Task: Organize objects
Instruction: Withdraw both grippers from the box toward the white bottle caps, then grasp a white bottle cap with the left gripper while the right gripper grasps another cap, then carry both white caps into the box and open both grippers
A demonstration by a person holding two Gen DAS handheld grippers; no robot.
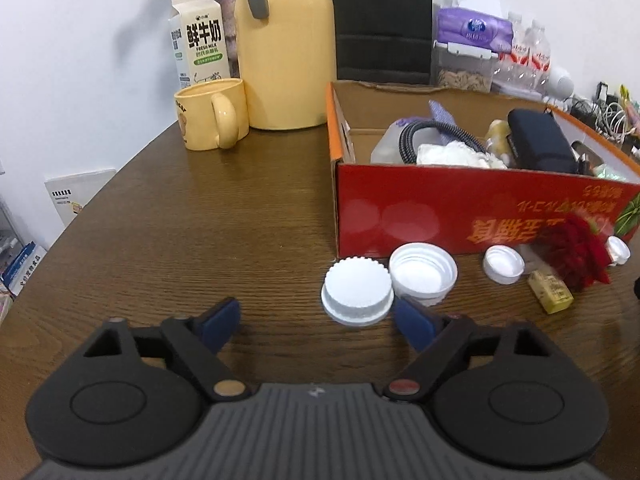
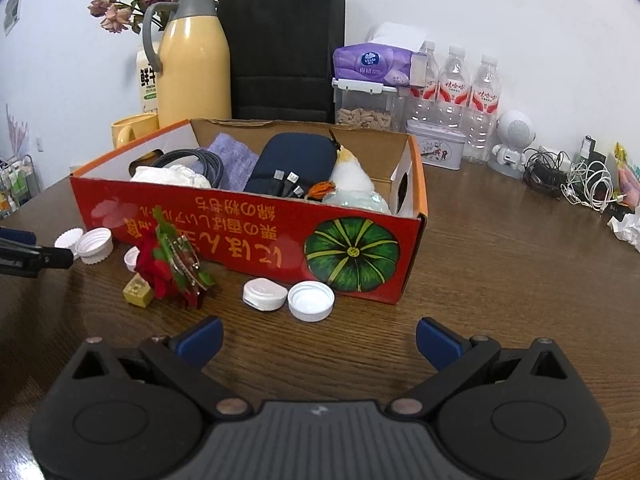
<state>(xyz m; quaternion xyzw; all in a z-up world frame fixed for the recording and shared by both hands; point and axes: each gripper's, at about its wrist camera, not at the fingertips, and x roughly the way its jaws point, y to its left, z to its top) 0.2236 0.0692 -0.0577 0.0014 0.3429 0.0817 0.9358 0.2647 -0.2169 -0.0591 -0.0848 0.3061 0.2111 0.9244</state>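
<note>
My left gripper [image 1: 320, 322] is open low over the wooden table [image 1: 180, 220]. A white ridged cap [image 1: 356, 292] lies just ahead between its blue fingertips, close to the right one. An upturned white lid [image 1: 423, 272] touches that cap, and a small cap [image 1: 503, 264], a red flower [image 1: 576, 252] and a yellow block [image 1: 550, 292] lie further right. Behind them stands the red cardboard box [image 1: 400, 208], full of items. My right gripper [image 2: 320, 340] is open and empty, facing two white caps [image 2: 265, 294] [image 2: 311, 301] in front of the box [image 2: 248, 232].
A yellow jug [image 1: 286, 52], yellow mug [image 1: 210, 114] and milk carton [image 1: 202, 36] stand at the back left. Behind the box are a black bag [image 2: 284, 48], water bottles [image 2: 454, 80] and a tin [image 2: 438, 150]. Tangled cables [image 2: 576, 176] lie at the right.
</note>
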